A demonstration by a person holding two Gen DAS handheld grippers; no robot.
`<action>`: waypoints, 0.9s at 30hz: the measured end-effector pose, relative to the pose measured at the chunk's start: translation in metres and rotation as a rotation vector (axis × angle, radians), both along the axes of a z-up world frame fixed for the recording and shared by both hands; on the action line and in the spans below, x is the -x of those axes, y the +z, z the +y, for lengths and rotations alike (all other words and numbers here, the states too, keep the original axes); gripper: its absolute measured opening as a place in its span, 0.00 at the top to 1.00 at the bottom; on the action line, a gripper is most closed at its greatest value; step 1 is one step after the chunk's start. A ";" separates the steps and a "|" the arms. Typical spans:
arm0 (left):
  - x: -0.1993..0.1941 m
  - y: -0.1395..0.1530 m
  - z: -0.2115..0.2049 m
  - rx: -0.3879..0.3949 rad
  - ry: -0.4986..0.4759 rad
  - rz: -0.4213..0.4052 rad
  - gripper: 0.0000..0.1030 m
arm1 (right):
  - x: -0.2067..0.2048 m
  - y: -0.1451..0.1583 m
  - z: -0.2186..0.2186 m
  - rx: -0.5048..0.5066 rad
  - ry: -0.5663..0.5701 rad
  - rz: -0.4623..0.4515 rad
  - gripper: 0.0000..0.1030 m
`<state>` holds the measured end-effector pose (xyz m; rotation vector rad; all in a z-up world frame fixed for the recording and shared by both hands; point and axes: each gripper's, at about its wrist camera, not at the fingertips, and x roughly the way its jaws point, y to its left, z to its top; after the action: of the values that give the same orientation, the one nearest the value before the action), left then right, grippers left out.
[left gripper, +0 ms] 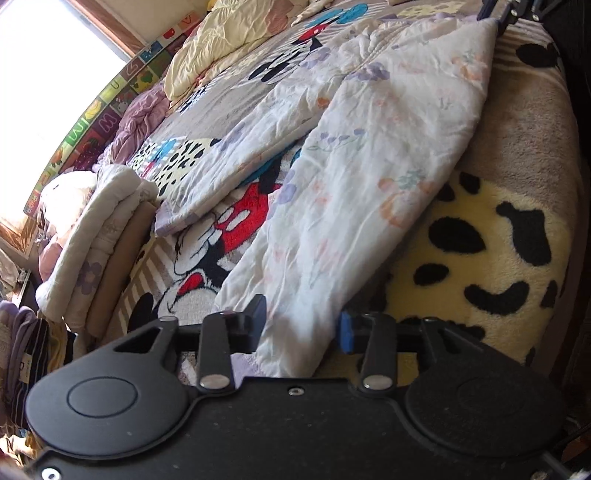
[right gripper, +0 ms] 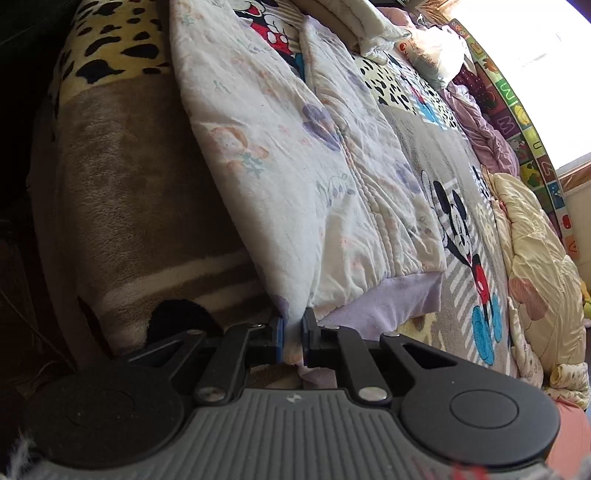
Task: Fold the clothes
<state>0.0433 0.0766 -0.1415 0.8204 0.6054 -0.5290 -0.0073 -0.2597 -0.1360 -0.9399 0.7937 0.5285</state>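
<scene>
A white quilt with pale flowers (left gripper: 369,147) lies across a bed covered by a cartoon-mouse blanket (left gripper: 240,229). Its near part rises as a ridge running from my left gripper (left gripper: 303,326) to my right gripper (left gripper: 498,14) at the far top right. The left fingers (left gripper: 345,332) stand fairly wide apart, and a thick bunch of quilt narrows between them and touches both pads. In the right wrist view my right gripper (right gripper: 293,334) is shut on the quilt (right gripper: 277,147) near its lilac-edged corner.
A folded stack of bedding (left gripper: 103,229) sits at the bed's left end. A yellow comforter (right gripper: 535,258) and purple cloth (right gripper: 484,136) lie along an alphabet mat (left gripper: 92,110) under a bright window. The brown and cow-spotted blanket edge (right gripper: 129,184) drops off beside me.
</scene>
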 end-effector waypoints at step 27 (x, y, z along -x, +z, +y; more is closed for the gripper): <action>-0.007 0.027 0.005 0.219 0.131 0.003 0.51 | -0.029 0.057 -0.028 -0.303 -0.420 -0.058 0.29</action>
<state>0.0506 0.0820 -0.1147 0.5689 0.5882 -0.4681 0.0221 -0.2882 -0.0790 -0.4874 0.8048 0.2426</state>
